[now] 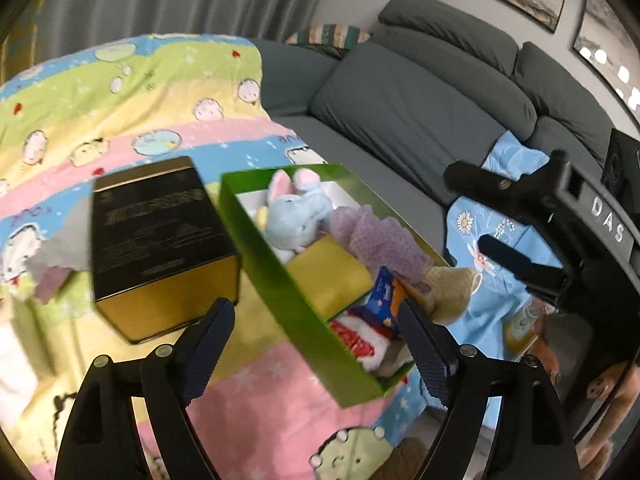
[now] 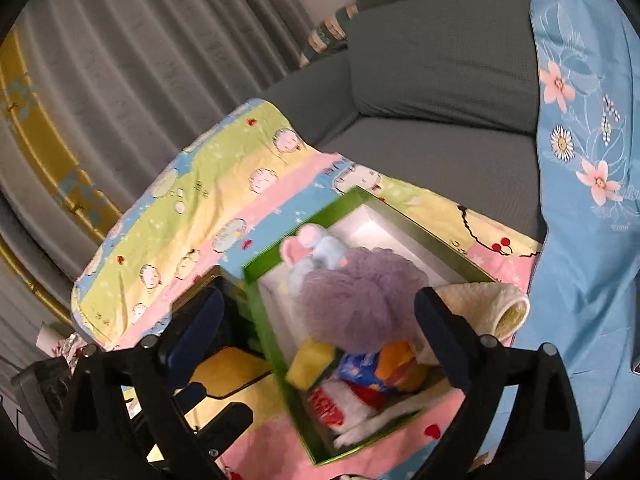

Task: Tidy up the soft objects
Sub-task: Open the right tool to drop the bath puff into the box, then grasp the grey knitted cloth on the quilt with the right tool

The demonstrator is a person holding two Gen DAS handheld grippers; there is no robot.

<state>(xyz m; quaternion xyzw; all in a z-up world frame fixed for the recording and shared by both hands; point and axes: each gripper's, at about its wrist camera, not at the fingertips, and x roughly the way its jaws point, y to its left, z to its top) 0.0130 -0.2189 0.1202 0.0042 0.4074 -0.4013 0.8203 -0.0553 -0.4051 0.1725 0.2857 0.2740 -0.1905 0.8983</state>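
Observation:
A green box point(image 1: 280, 280) point(image 2: 280, 360) lies on a pastel cartoon blanket point(image 1: 120, 120) point(image 2: 200, 184). It holds a blue plush elephant point(image 1: 292, 216) point(image 2: 324, 252), a purple mesh pouf point(image 1: 380, 240) point(image 2: 360, 300), a yellow cloth point(image 1: 328, 276) point(image 2: 310, 364), a blue packet point(image 1: 382, 292) point(image 2: 360, 368) and a red-and-white sock point(image 1: 360, 340) point(image 2: 336, 404). A cream fleece roll point(image 1: 448, 288) point(image 2: 488, 304) rests at the box's right rim. My left gripper point(image 1: 316, 344) is open above the box's near end. My right gripper point(image 2: 316, 332) is open and empty over the box; it also shows in the left wrist view point(image 1: 500, 220).
A black-and-gold box point(image 1: 156, 240) point(image 2: 224, 372) stands left of the green box. A grey sofa point(image 1: 400, 100) point(image 2: 440, 80) lies behind, with a blue flowered cloth point(image 1: 492, 264) point(image 2: 580, 160) to the right. Grey curtains point(image 2: 120, 60) hang at the back left.

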